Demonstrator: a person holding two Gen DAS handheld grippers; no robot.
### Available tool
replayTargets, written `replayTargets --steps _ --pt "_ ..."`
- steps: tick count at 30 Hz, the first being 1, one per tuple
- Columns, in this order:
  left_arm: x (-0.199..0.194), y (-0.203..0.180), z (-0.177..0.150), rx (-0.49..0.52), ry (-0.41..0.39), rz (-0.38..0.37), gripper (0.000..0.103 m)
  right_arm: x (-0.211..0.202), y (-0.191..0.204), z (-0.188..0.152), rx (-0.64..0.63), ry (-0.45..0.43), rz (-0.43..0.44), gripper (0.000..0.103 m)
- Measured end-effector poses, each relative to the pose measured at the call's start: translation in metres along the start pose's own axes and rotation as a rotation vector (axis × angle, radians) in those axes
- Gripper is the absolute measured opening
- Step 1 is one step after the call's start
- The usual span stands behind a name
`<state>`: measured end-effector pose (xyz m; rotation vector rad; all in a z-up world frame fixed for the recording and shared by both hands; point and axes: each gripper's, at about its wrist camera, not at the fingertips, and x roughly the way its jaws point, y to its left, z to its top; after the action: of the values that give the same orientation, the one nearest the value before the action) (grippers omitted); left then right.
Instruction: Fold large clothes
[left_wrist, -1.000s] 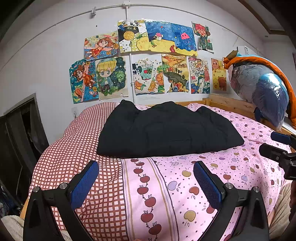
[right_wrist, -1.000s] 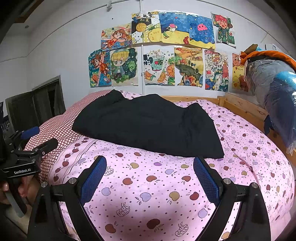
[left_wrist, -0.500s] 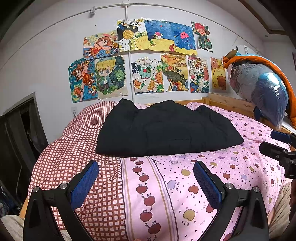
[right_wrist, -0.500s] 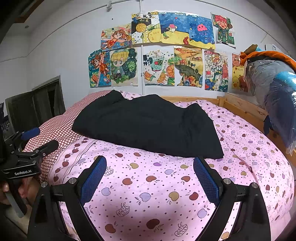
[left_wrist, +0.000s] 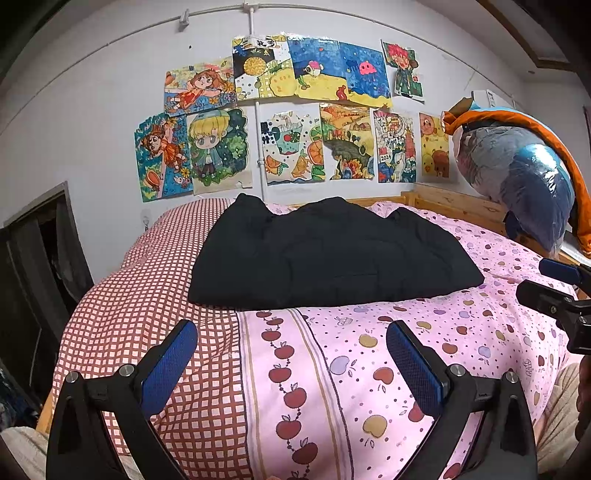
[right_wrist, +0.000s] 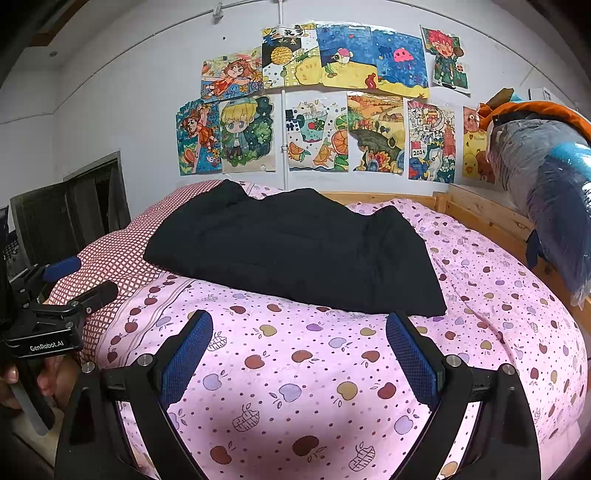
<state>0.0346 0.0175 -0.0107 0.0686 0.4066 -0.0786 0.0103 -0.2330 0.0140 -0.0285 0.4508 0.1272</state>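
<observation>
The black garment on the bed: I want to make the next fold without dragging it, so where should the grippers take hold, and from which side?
Probably the near hem of the black garment, at its two front corners, coming low from the bed's foot. That edge lies straight, facing both open grippers, left gripper toward the checked side, right gripper toward the pink apple-print bedcover.

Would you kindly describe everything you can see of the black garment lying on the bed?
The black garment is a large, thick, matte, softly padded-looking piece, already folded into a rough rectangle with a lumpy far edge. It lies flat across the bedspread, partly on the red-checked part, partly on the pink apple print. Nothing but the bedding touches it; both grippers are short of it.
</observation>
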Motion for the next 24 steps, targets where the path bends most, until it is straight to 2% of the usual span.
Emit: replayTargets --steps 9,13,24 --pt "0.005 0.005 -0.001 -0.027 0.031 -0.021 0.103 0.000 0.001 0.000 0.001 0.000 -0.001 0.092" --pt "0.000 0.004 -0.001 -0.018 0.003 0.004 0.103 0.000 0.001 0.000 0.000 0.000 -0.002 0.092" --pt "-0.005 0.003 0.001 -0.010 -0.028 -0.002 0.103 0.000 0.002 0.000 -0.001 0.000 -0.002 0.092"
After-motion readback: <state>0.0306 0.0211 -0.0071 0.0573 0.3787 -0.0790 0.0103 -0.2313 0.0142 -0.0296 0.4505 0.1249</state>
